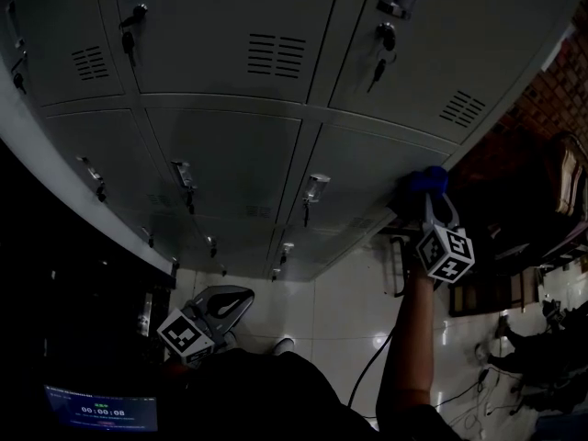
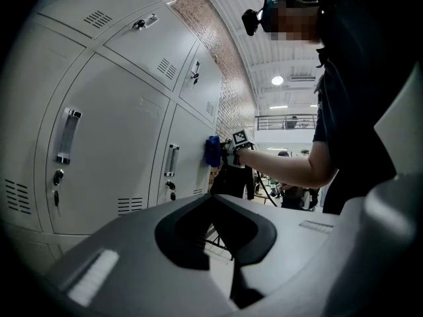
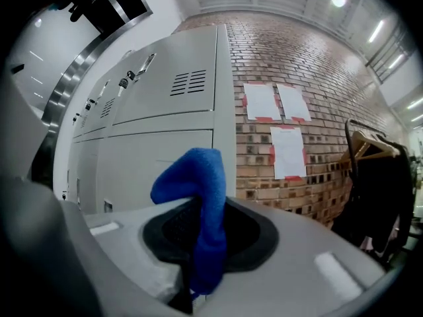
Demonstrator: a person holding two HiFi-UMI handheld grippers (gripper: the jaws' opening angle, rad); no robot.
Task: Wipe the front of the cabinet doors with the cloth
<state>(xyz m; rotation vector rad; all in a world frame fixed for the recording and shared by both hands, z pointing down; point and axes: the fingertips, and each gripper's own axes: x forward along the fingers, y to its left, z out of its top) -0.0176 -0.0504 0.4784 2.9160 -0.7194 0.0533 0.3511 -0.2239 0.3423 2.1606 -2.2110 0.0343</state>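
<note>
Grey metal cabinet doors (image 1: 230, 159) fill the head view. A blue cloth (image 1: 423, 184) is pressed against the rightmost lower door (image 1: 363, 177), near its right edge, with my right gripper (image 1: 430, 205) shut on it. In the right gripper view the cloth (image 3: 203, 203) sticks up from between the jaws, in front of the door (image 3: 152, 160). My left gripper (image 1: 230, 299) hangs low and away from the doors, its jaws together with nothing between them. The left gripper view looks along the doors (image 2: 112, 150) to the cloth (image 2: 211, 150) on the far door.
Handles and locks with keys (image 1: 129, 39) stick out from the doors. A brick wall (image 3: 310, 65) with taped papers (image 3: 274, 101) adjoins the cabinet on the right, with a clothes rack (image 3: 377, 177) beside it. A cable (image 1: 372, 366) lies on the tiled floor.
</note>
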